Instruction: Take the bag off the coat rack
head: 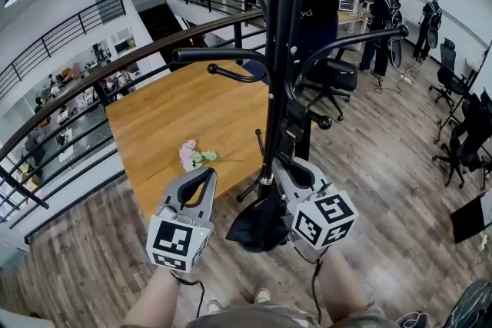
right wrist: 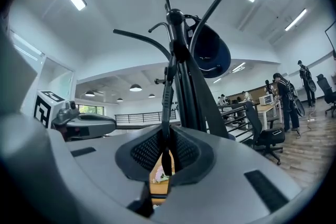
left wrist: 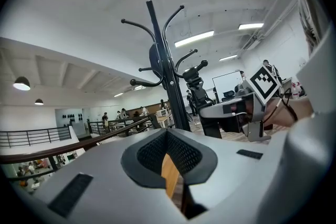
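Right gripper view: right gripper [right wrist: 165, 162] fingers clamped on the strap [right wrist: 167, 86] of the bag [right wrist: 212, 52], hanging on the coat rack [right wrist: 178, 60]. Left gripper [left wrist: 173, 178] fingers together, empty. Lift upward to clear the rack before drawing back.

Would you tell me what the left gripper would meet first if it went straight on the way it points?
Most likely the rack's pole, dead ahead of the left gripper in its own view, though depth is unclear and it might slip past beside it.
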`<control>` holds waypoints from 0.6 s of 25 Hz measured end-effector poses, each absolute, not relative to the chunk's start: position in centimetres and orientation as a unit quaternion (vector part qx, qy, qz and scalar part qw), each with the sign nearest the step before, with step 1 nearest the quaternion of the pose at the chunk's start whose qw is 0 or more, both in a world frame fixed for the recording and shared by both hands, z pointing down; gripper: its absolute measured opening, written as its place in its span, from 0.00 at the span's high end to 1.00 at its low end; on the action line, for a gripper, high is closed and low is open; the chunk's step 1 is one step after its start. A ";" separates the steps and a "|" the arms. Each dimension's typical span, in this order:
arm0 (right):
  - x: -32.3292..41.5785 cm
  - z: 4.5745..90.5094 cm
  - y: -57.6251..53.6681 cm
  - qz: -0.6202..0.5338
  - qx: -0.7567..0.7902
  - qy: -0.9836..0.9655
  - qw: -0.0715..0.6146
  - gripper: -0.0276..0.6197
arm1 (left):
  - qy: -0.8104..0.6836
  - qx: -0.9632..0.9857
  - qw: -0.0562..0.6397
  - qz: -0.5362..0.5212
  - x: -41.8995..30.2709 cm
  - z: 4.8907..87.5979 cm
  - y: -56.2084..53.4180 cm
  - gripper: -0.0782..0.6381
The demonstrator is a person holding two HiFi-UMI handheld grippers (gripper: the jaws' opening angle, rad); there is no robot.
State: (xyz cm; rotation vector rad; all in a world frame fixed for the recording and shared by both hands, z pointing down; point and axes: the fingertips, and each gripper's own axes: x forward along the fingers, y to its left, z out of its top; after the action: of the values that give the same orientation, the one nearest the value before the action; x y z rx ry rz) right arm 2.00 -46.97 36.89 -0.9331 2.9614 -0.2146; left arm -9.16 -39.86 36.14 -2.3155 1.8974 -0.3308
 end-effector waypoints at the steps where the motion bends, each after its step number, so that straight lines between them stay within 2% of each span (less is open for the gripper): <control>1: 1.7 36.7 -46.5 -0.061 -0.296 0.953 0.010 0.88 | 0.628 -0.768 0.065 -0.109 -9.2 36.2 -39.9 0.87; 5: 1.5 34.7 -44.4 -0.008 -0.287 0.958 0.002 0.88 | 0.626 -0.769 0.070 -0.108 -8.9 36.0 -39.9 0.87; 15: 3.3 26.3 -42.5 0.050 -0.262 0.962 0.054 0.85 | 0.630 -0.766 0.083 -0.097 -9.1 34.5 -38.5 0.87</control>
State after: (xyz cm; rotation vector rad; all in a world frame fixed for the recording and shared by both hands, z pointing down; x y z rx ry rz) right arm 3.31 -42.48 26.34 -0.7945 2.9228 0.1505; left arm -9.12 -38.51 34.47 -2.2881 1.8801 -0.2904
